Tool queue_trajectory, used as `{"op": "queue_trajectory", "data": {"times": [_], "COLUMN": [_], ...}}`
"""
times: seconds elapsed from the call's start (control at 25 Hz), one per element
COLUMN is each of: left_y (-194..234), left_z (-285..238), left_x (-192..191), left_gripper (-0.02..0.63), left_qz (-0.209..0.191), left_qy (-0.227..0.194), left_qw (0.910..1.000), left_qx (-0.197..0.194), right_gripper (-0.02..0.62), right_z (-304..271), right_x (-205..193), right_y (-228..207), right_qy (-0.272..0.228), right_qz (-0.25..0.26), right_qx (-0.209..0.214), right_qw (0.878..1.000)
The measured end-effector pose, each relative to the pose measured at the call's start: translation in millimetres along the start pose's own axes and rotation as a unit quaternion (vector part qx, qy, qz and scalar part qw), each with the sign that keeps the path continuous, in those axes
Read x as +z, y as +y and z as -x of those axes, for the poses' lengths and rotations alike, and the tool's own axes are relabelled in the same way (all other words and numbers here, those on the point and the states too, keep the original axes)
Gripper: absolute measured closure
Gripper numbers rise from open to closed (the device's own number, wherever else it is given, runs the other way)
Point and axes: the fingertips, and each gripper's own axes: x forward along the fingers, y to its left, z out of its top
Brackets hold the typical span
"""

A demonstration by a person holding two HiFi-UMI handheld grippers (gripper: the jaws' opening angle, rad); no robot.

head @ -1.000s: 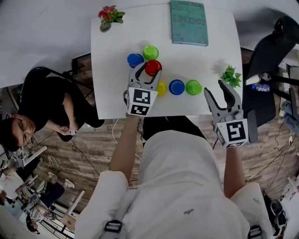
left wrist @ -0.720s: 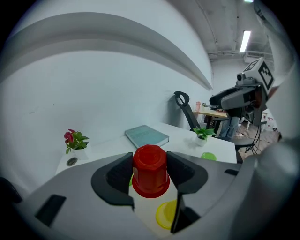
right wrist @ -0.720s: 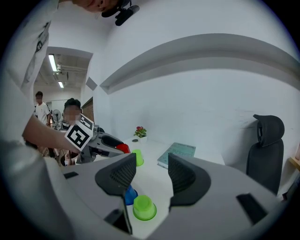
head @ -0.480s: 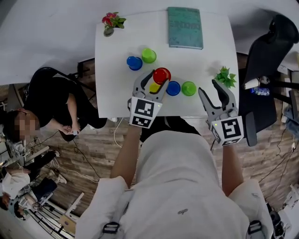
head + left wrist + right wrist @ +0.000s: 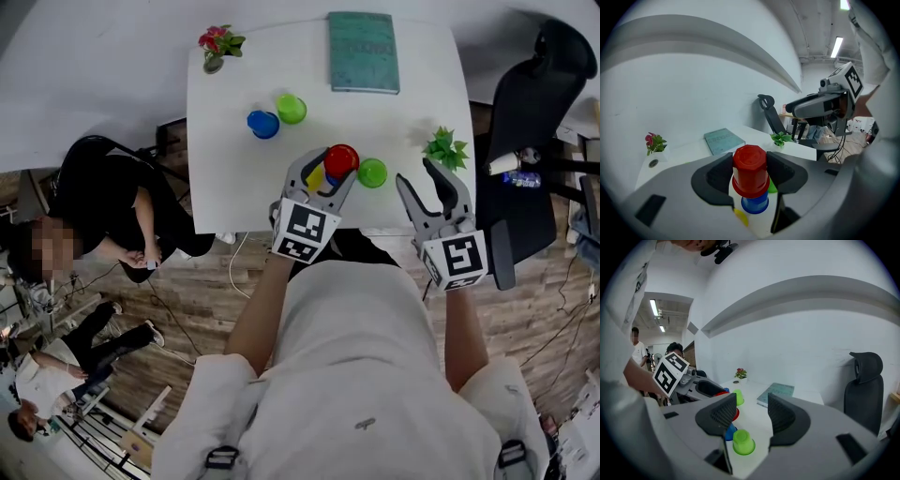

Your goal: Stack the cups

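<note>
My left gripper (image 5: 333, 167) (image 5: 750, 171) is shut on an upside-down red cup (image 5: 340, 161) (image 5: 750, 170) and holds it just above the table. Right under it a blue cup (image 5: 754, 204) stands upside down, with a yellow cup (image 5: 316, 175) (image 5: 739, 216) at its left and a green cup (image 5: 372, 172) (image 5: 743, 441) at its right. Another blue cup (image 5: 263, 124) and a second green cup (image 5: 292, 109) stand together further back on the left. My right gripper (image 5: 419, 178) (image 5: 752, 413) hovers open and empty at the table's near right edge.
On the white table (image 5: 234, 169) lie a teal book (image 5: 364, 52) at the back, a small flower pot (image 5: 220, 42) at the back left corner and a green plant (image 5: 444, 147) at the right edge. A black chair (image 5: 544, 103) stands right; a person sits left.
My left gripper has carried the red cup rightwards and nearer, from beside the far blue and green cups to above the near row's blue cup. The right gripper has hardly moved.
</note>
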Motion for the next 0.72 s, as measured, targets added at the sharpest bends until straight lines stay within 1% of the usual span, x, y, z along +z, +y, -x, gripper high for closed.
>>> {"op": "queue_trajectory", "data": {"times": [0.36,0.72], "left_y": [-23.1,-36.8], "left_z": [-9.3,-16.7], "left_x": [-1.6,-6.2], "left_gripper": [0.371,0.371], "left_qz": [-0.008,-0.015], "left_qy": [0.009,0.017], "left_qw": [0.9995,0.9986], "left_qx": [-0.03,-0.047], "right_gripper": [0.382,0.382], "right_z": [6.3,6.6], "right_x": [-3.8,-3.5], "right_y": [-4.7,-6.5], "right_qy": [0.001,0.001], "right_qz": [-0.006,-0.006], "right_qx": [-0.005,-0.005], "right_qw": [1.0,1.0]}}
